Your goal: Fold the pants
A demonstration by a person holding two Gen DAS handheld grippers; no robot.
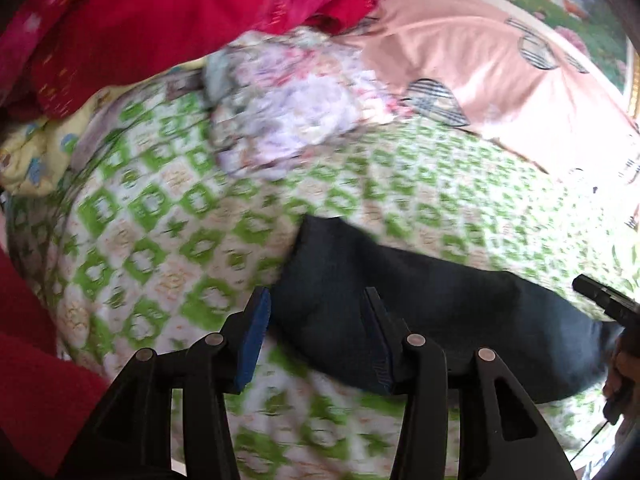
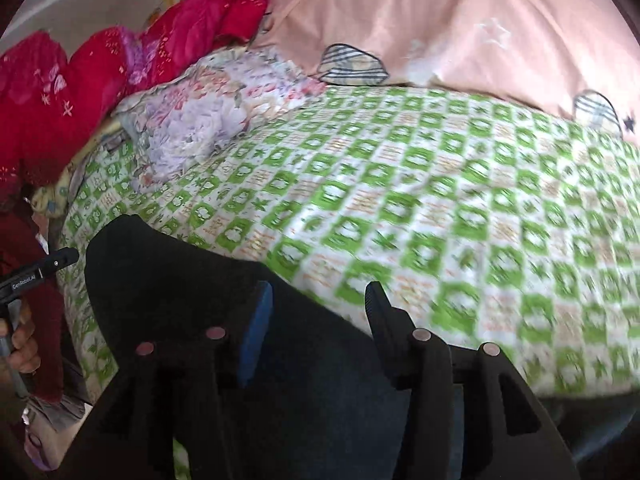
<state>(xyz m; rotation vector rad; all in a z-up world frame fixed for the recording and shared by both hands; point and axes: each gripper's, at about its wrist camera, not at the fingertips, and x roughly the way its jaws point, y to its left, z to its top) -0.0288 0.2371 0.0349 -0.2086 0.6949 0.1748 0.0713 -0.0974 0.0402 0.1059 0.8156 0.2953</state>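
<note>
Bedspread (image 2: 400, 208), green-checked, fills mid-frame; pink sheet (image 2: 440, 20) upper right, red cloth (image 2: 60, 96) upper left. Dark pants (image 2: 168, 280) lie low. Both grippers (image 1: 318, 300) (image 2: 320, 296) gape, empty.

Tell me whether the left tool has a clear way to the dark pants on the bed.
Probably yes: the left tool stands open right at the dark pants, which lie on the green checked bedspread with nothing over them.
</note>
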